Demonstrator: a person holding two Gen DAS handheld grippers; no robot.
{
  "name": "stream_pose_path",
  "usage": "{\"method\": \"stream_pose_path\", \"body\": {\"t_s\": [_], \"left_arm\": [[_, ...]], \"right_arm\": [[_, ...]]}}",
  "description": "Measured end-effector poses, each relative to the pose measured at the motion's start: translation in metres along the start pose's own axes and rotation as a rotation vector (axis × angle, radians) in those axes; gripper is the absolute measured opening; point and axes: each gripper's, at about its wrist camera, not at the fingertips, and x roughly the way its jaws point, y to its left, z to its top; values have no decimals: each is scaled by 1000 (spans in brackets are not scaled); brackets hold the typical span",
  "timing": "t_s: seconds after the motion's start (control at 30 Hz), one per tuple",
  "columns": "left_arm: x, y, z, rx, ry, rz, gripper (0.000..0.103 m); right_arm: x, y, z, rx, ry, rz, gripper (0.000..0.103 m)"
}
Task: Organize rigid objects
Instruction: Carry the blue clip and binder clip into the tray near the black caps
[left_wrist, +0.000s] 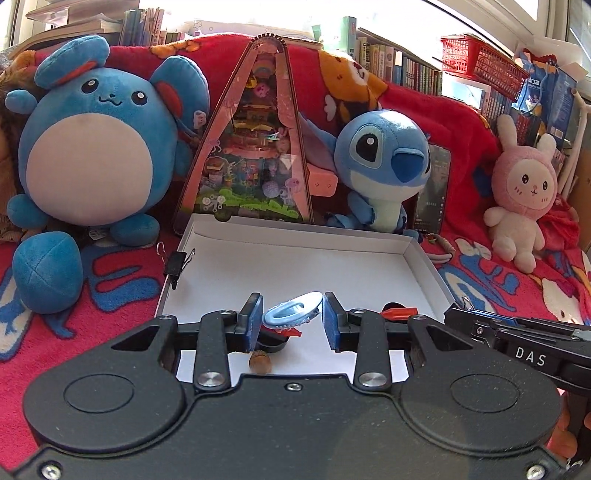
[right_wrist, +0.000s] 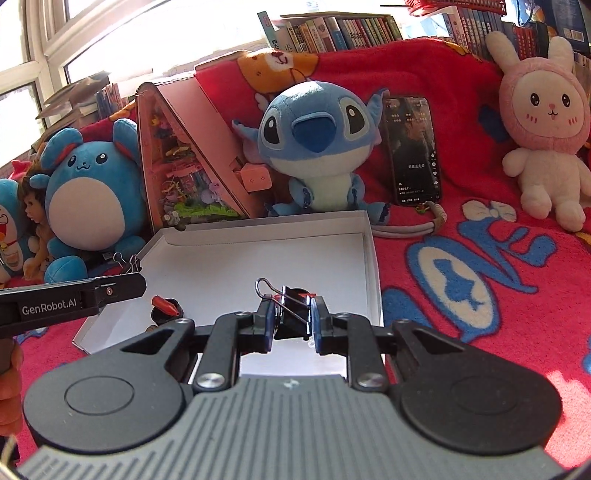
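A red cartoon blanket (right_wrist: 480, 302) covers the surface, books (right_wrist: 332, 33) lining the far window. Over the near end of a white box lid (left_wrist: 424, 258), the left gripper (left_wrist: 291, 319) grasps a blue hair clip (left_wrist: 291, 314); the right gripper (right_wrist: 291, 319) clenches a black binder clip (right_wrist: 293, 306).

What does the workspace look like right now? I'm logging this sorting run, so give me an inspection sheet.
Surface: red patterned blanket.
Job's things: white box; black-and-red piece inside; spare binder clip on its left wall.
Clutter: four plush toys, a doll, pink triangular toy case, phone.
Grippers: left gripper holds blue hair clip; right gripper holds black binder clip.
Cables: grey cord at phone.
Surroundings: bookshelves, window.
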Motion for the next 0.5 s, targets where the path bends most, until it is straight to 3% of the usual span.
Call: {"method": "stream_pose_path", "body": {"t_s": [0.17,0.5], "left_arm": [[14,10,4,-39,31,25,33],[22,14,-4,-21,47,61,33]], "right_arm": [[14,-7,9,50,38,15,24],[30,-5,6,60,87,15,24]]}}
